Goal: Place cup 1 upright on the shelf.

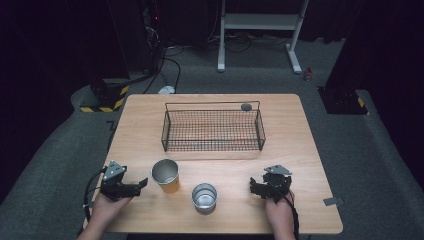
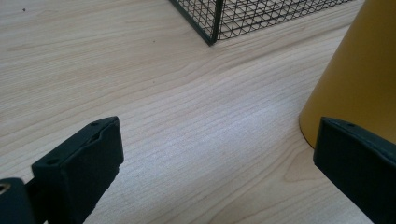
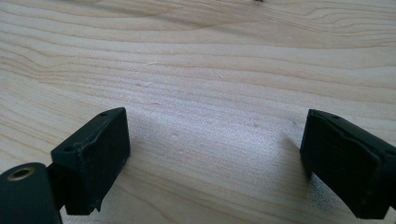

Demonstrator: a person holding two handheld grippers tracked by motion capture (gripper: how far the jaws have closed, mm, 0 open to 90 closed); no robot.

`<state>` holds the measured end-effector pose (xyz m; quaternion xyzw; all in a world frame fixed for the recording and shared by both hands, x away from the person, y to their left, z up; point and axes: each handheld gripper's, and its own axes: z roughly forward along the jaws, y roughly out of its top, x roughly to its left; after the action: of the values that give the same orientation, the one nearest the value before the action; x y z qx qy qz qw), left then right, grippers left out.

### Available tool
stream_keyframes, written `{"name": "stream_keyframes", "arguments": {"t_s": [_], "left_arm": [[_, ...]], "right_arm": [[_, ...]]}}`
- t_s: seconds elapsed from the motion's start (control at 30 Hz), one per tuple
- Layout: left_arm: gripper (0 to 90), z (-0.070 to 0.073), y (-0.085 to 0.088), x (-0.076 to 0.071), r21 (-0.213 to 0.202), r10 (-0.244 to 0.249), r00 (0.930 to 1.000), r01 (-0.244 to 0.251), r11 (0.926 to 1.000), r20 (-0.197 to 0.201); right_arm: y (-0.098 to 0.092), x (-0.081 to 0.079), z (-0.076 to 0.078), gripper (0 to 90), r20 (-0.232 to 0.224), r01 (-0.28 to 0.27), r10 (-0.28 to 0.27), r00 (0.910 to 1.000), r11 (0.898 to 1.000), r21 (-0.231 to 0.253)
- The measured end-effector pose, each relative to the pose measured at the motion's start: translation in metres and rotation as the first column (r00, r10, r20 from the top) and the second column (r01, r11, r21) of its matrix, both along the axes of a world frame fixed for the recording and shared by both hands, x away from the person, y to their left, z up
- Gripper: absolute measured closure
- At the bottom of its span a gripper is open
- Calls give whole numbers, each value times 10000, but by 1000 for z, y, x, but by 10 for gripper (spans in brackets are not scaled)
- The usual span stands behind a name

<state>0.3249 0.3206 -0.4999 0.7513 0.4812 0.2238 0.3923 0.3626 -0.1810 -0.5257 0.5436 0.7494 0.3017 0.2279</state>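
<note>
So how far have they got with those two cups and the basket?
Nothing looks done yet: the black wire basket holds no cup. The yellow metal cup and the silver metal cup both stand upright on the wooden table, in front of the basket. In hand: the left gripper, jaws open, sits beside the yellow cup without gripping it. The right gripper is open over bare wood. Any moving of the cups is still left.

Table [image 1: 300,150]: pale wood, fine wavy grain. Basket [image 1: 212,131]: black wire, fine square mesh. Left cup [image 1: 166,175]: mustard-yellow outside, silver-grey inside. Right cup [image 1: 204,196]: silvery metal, shiny within. Left gripper [image 1: 142,183]: black, grey plate on top. Right gripper [image 1: 254,187]: black, grey plate likewise. Floor [image 1: 45,165]: dark grey carpet. Post base [image 1: 106,100]: black with yellow-and-black stripes. Frame [image 1: 260,22] beyond table: white.
</note>
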Motion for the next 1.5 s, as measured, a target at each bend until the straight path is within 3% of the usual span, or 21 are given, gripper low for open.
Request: {"name": "stream_keyframes", "arguments": {"t_s": [0.27, 0.47, 0.67, 0.97, 1.23, 1.5], "left_arm": [[23, 13, 4, -4, -607, -41, 9994, 61, 9981, 338], [25, 14, 5, -5, -589, -239, 9985, 269, 9979, 498], [20, 21, 9, -12, -718, 39, 9961, 24, 9974, 879], [8, 26, 4, -11, -758, -110, 9965, 173, 9970, 831], [8, 35, 3, -16, -1068, -247, 9946, 355, 9936, 1012], [7, 42, -1, -19, -1058, -496, 9921, 619, 9925, 1154]], "right_arm": [[1, -1, 0, 85, -25, 37, -37, 10000, 10000, 9], [1, -1, 0, 85, -8, -12, 12, 10000, 10000, -30], [1, -1, 0, 85, -24, -12, 12, 10000, 10000, -3], [1, -1, 0, 85, -18, -27, 27, 10000, 10000, -2], [1, -1, 0, 85, -20, -36, 36, 10000, 10000, -1], [1, -1, 0, 85, -22, -36, 36, 10000, 10000, 5]]}}
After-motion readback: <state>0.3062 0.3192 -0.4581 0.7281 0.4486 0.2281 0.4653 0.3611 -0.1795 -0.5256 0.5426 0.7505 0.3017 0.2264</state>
